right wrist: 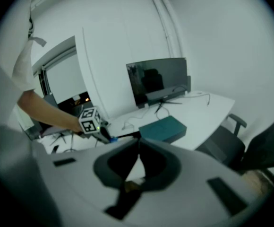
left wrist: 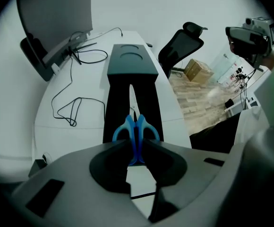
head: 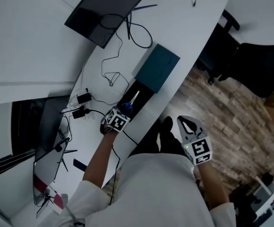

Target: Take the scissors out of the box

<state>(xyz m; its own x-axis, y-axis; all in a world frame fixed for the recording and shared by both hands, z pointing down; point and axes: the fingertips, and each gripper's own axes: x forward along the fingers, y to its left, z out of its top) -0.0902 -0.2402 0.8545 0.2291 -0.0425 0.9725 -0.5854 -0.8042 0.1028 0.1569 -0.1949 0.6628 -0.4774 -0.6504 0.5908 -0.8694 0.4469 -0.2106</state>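
- At a white curved counter (head: 184, 27), the left gripper (left wrist: 136, 150) has its fingers clenched on the blue plastic handles of a pair of steel-bladed scissors (left wrist: 138, 130).
- From that grip the blades point away from the fingers, running above the open black rectangular box (left wrist: 115, 103) towards the flat teal lid (left wrist: 132, 63) at its far end. Whether the blade tip touches the box floor cannot be told.
- Off the counter's edge, the right gripper (right wrist: 138, 142) hangs over the wood-patterned floor (head: 231, 108), its fingers closed together on nothing, well apart from the box.
- Judged from this, the lift-out step is in hand. The next move calls for raising the scissors clear of the box walls without snagging the blades, then carrying them to bare counter.
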